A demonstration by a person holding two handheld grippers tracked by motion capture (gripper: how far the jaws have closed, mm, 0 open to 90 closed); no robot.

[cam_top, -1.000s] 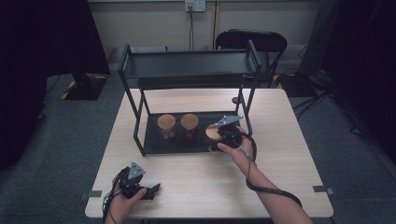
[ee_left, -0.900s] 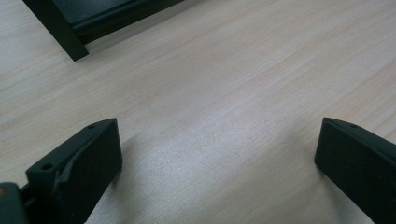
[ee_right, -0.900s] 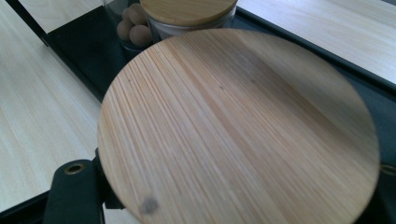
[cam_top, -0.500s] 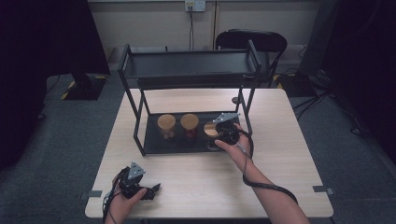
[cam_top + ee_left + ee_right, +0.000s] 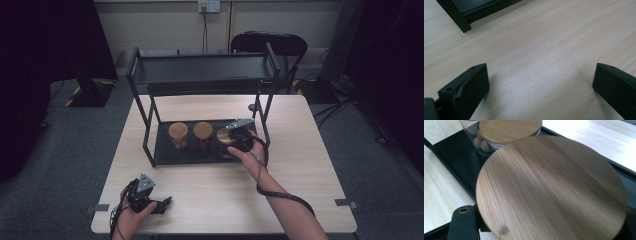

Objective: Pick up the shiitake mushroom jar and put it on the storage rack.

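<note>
**Clerk:** High view, item one: black two-tier rack (image 5: 200,70) standing on the pale wooden desk (image 5: 300,165). Its lower tray (image 5: 165,155) carries three jars with round bamboo lids, set in a row.

**Checker:** Positions of the jars?

**Clerk:** Left jar (image 5: 178,132) and middle jar (image 5: 203,131) stand close together, apart from any hand. Right jar (image 5: 224,136) stands just beside the middle one, near the tray's right end, partly covered by the right gripper (image 5: 239,139).

**Checker:** Right gripper, state?

**Clerk:** Fingers clenched on the right jar. In the right gripper view the bamboo lid (image 5: 551,190) sits between the two black fingers; one fingertip (image 5: 464,222) shows at the lower left, tight against the lid's edge. Beyond it, the neighbouring jar (image 5: 510,130) shows glass sides with round brownish contents. Whether the held jar rests on the tray or hangs just above it, I cannot tell.

**Checker:** Left gripper?

**Clerk:** Left gripper (image 5: 155,204) lies low at the near left corner of the desk, well apart from the rack. In the left gripper view its fingers (image 5: 466,90) stand wide, released, with bare wood grain between them. A corner of the rack's base (image 5: 461,17) shows at the upper left.

**Checker:** Other entries?

**Clerk:** Dark chair (image 5: 267,44) behind the desk; grey carpet floor (image 5: 75,145) around it.
</note>
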